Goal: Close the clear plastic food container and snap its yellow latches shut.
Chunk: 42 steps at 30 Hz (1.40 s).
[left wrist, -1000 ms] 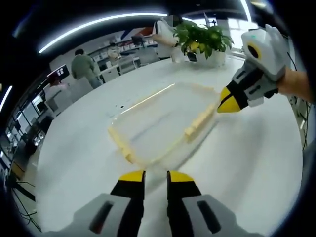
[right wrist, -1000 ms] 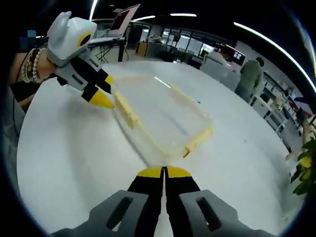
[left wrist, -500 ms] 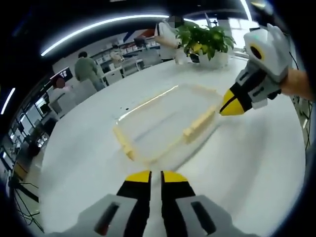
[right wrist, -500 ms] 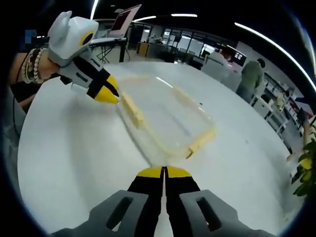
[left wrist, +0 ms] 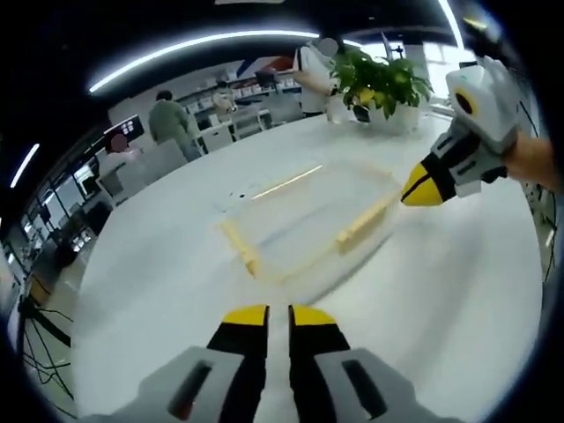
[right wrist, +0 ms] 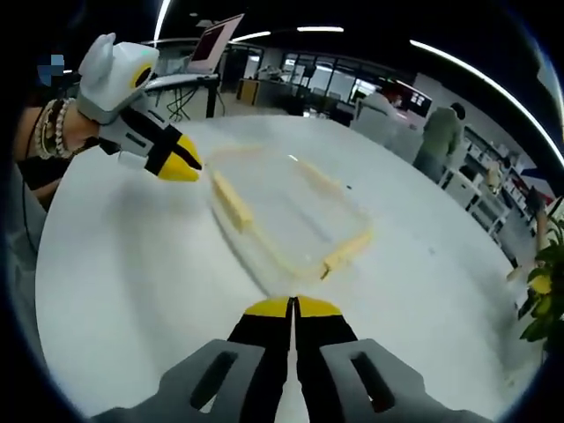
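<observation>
Left gripper view: clear plastic food container [left wrist: 308, 220] flat on white counter [left wrist: 441, 291], lid seated, left gripper [left wrist: 269, 319] and right gripper [left wrist: 421, 187] clenched empty; best pressing each yellow latch [left wrist: 366, 226] squarely down.

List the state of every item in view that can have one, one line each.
Clear plastic food container: lid on, lying flat on the white table.
Yellow latches: lying against the container's sides; whether snapped, cannot tell.
Left tongs: jaws nearly together, holding nothing, short of the container.
Right tongs: shut, empty, short of the container.
Potted plant: upright at the table's far edge.
</observation>
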Tool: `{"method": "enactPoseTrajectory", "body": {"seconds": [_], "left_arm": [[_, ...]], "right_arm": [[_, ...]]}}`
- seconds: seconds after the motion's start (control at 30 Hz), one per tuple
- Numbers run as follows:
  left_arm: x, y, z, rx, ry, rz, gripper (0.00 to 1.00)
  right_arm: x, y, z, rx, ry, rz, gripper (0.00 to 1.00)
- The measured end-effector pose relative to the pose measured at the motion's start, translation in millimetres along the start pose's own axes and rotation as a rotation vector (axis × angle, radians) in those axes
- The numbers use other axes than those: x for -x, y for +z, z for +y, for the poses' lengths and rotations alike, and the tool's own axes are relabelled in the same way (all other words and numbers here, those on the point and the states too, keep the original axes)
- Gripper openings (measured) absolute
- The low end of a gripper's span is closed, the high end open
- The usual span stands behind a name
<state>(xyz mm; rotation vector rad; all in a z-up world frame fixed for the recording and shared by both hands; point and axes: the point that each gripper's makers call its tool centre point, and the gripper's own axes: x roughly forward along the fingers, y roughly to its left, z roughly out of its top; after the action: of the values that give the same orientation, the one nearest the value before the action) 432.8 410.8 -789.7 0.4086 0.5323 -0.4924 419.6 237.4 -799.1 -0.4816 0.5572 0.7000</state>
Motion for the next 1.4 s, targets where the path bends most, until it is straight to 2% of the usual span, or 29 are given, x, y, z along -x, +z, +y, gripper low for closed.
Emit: {"method": "enactPoseTrajectory", "body": {"seconds": [0.07, 0.1, 0.23, 0.33, 0.43, 0.53, 0.6, 0.7, 0.77, 0.9, 0.97, 1.03, 1.13, 1.23, 1.4], "left_arm": [[4.9, 2.4, -3.0, 0.008, -0.014, -0.006, 0.05], [6.5, 3.8, -5.5, 0.025, -0.025, -0.013, 0.10], [13.2, 8.3, -9.8, 0.096, -0.035, -0.040, 0.19], [23.2, 21.2, -16.9, 0.175, -0.069, -0.114, 0.31], [32.2, 31.0, -18.7, 0.221, -0.085, -0.170, 0.40], [42.8, 41.6, -22.5, 0.290, -0.118, -0.231, 0.59], [49.4, 40.2, -22.6, 0.308, -0.117, -0.218, 0.65], [57.0, 39.5, -23.4, 0.284, -0.106, -0.220, 0.65], [62.2, 38.3, -24.1, 0.280, -0.105, -0.219, 0.69], [74.1, 30.3, -34.8, 0.303, -0.157, -0.194, 0.80], [79.4, 25.2, -38.4, 0.266, -0.162, -0.187, 0.83], [85.5, 21.2, -39.9, 0.237, -0.159, -0.186, 0.91], [93.7, 12.2, -35.6, 0.255, -0.129, -0.149, 0.98], [106.1, 11.6, -33.0, 0.288, -0.123, -0.173, 0.99], [128.1, 5.9, -23.5, 0.304, -0.094, -0.191, 0.99]], "right_arm": [[4.2, 1.9, 1.0, -0.002, 0.000, -0.007, 0.00], [6.3, 2.8, 1.6, -0.003, 0.001, -0.009, 0.00], [16.8, 7.5, 2.9, -0.026, -0.006, -0.030, 0.00], [26.1, 12.5, 5.3, -0.044, -0.004, -0.057, 0.05], [34.7, 15.7, 5.8, -0.059, -0.011, -0.077, 0.11], [41.8, 17.2, 6.1, -0.080, -0.019, -0.095, 0.19], [46.8, 16.3, 6.8, -0.094, -0.025, -0.098, 0.27], [54.5, 15.6, 7.0, -0.111, -0.044, -0.111, 0.33], [58.1, 14.0, 7.9, -0.131, -0.049, -0.109, 0.39], [69.7, 16.1, 10.8, -0.154, -0.062, -0.138, 0.52], [73.0, 13.9, 13.8, -0.163, -0.054, -0.139, 0.59], [76.4, 10.3, 12.7, -0.179, -0.073, -0.138, 0.66], [83.7, 9.5, 12.2, -0.211, -0.094, -0.154, 0.80], [91.1, 8.6, 13.5, -0.247, -0.109, -0.167, 0.98], [106.2, 3.1, 14.5, -0.258, -0.140, -0.164, 0.99]]}}
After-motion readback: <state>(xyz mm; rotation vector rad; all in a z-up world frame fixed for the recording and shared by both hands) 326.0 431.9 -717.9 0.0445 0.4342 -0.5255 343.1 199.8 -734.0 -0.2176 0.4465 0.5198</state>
